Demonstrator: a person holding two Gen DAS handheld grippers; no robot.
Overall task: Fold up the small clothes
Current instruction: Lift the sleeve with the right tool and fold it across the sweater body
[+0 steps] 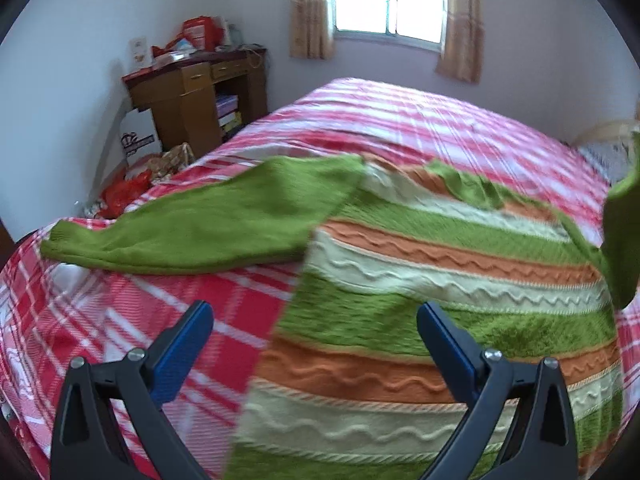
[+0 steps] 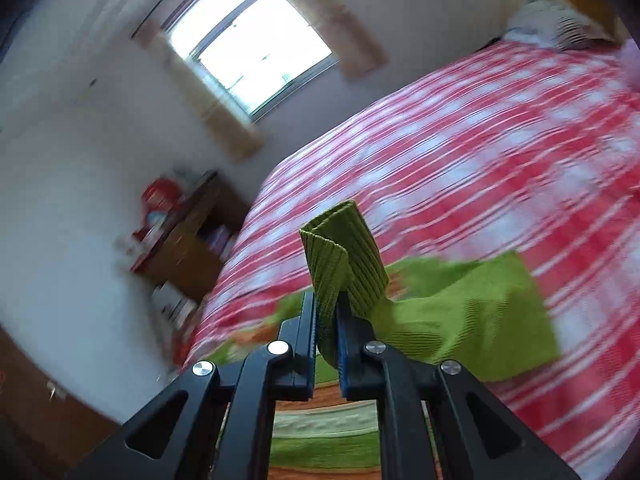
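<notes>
A small knitted sweater (image 1: 420, 288) with green, orange and cream stripes lies flat on the red plaid bed (image 1: 460, 120). Its green left sleeve (image 1: 192, 228) stretches out to the left. My left gripper (image 1: 316, 312) is open and empty, just above the sweater's lower left edge. My right gripper (image 2: 327, 308) is shut on the ribbed cuff (image 2: 344, 252) of the green right sleeve (image 2: 472, 312) and holds it lifted above the bed; that raised sleeve also shows at the right edge of the left wrist view (image 1: 620, 232).
A brown wooden desk (image 1: 192, 92) with clutter on top stands against the wall left of the bed. Boxes and red bags (image 1: 128, 192) lie on the floor beside it. A curtained window (image 1: 388, 0) is behind the bed. A pillow (image 2: 560, 20) lies at the head.
</notes>
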